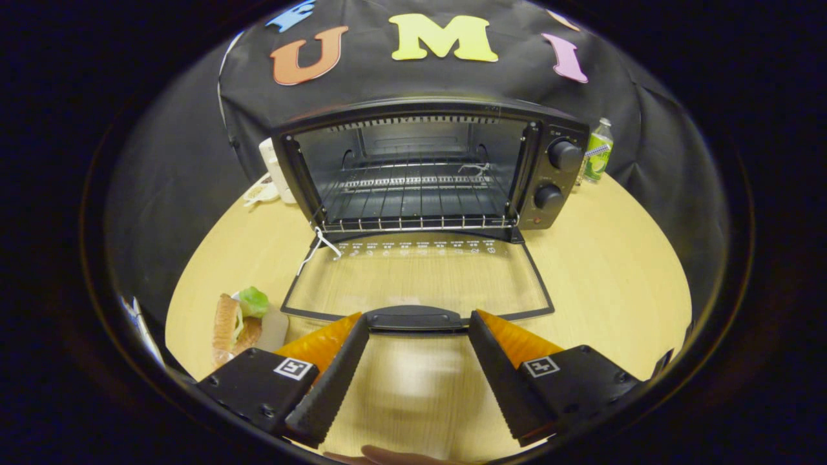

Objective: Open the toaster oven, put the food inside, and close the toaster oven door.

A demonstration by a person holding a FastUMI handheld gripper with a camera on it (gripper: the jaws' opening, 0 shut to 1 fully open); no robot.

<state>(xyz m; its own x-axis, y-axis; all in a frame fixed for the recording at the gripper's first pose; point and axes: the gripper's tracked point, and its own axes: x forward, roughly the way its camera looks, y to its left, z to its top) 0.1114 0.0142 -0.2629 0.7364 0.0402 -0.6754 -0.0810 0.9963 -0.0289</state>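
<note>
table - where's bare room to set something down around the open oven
Free: the table beside the glass door on the knob side, and the strip between the open gripper fingers, before the door handle. Crowded: the food off the door's other side, clutter behind the toaster oven, and the bottle.

Blurred tabletop (413, 381) between claw (417, 323) fingers

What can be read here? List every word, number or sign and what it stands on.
Toaster oven door glass: a row of white print by the hinge, too small to read.
Control panel: marks around the two knobs, too small to read.
Bottle: green label, blurred.
Gripper, open at the door handle: a square black-and-white marker on each finger, no words.
</note>
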